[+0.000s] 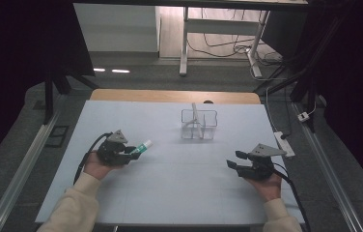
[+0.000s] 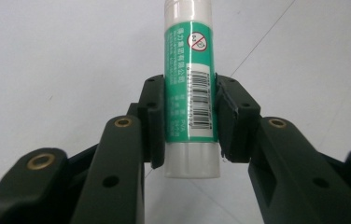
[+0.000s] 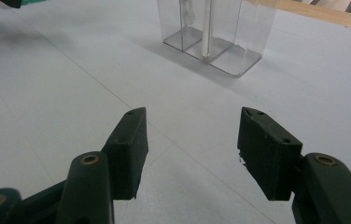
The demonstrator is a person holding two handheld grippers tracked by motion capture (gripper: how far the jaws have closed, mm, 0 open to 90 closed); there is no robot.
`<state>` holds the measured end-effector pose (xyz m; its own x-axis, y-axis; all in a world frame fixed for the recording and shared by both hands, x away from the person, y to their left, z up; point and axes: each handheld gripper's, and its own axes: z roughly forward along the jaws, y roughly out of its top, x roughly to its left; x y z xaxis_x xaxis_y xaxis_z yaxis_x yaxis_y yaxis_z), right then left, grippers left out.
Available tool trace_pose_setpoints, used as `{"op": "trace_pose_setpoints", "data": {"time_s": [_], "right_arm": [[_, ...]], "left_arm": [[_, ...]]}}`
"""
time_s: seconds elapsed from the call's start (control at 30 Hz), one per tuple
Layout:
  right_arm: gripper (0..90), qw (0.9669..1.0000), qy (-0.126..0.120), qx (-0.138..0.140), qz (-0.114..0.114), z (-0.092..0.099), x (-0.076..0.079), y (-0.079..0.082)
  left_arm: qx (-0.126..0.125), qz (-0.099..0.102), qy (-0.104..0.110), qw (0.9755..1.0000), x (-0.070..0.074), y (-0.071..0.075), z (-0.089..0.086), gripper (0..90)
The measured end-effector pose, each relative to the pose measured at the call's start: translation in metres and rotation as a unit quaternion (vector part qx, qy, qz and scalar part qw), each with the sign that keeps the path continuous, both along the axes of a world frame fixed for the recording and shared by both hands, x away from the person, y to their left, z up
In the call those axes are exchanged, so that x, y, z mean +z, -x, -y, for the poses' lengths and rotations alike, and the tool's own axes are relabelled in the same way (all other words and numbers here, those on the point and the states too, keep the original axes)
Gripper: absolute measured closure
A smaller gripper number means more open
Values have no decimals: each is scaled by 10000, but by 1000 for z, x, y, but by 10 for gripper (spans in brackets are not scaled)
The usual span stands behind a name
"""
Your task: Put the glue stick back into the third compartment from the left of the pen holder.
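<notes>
A: Item one: left tongs (image 2: pixel 190 126). We logged them clamped on the glue stick (image 2: pixel 190 84), both pads pressed against its green label, white ends sticking out past the pads either way.

B: Confirmed from the high view: left tongs (image 1: pixel 130 153), glue stick (image 1: pixel 142 147) carried clear of the counter (image 1: pixel 179 193), its white cap pointing away from the hand toward the clear organizer (image 1: pixel 199 124).

A: Item two: right tongs (image 3: pixel 192 154). We recorded them spread apart with nothing between the pads, only bare counter beneath.

B: Agreed; in the high view the right tongs (image 1: pixel 240 162) sat well apart from the left pair, low over the surface.

A: Item three: the organizer (image 3: pixel 215 37), ahead of the right tongs, divided into compartments. One thin white stick (image 3: pixel 206 32) already stood in it, leaning.

B: Progress, as we judged it: pick-up done, the stick lifted. Left to do: the carry across to the organizer, then the drop into a compartment.

A: Room for moving: open counter lay between the left tongs and the organizer, nothing in the path. The near edge ran just behind both hands; the far edge lay a little beyond the organizer.

B: We noted the organizer's walls as the only tight spot.
</notes>
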<state>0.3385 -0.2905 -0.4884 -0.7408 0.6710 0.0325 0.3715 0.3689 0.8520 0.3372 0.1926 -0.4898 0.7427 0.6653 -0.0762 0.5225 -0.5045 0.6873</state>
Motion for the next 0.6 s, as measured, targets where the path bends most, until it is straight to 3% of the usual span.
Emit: {"op": "trace_pose_setpoints", "data": {"time_s": [0.6], "right_arm": [[422, 9999, -34, 100, -17, -8, -1, 1]], "left_arm": [[-179, 241, 485, 9984, 8, 9, 8, 653]]}}
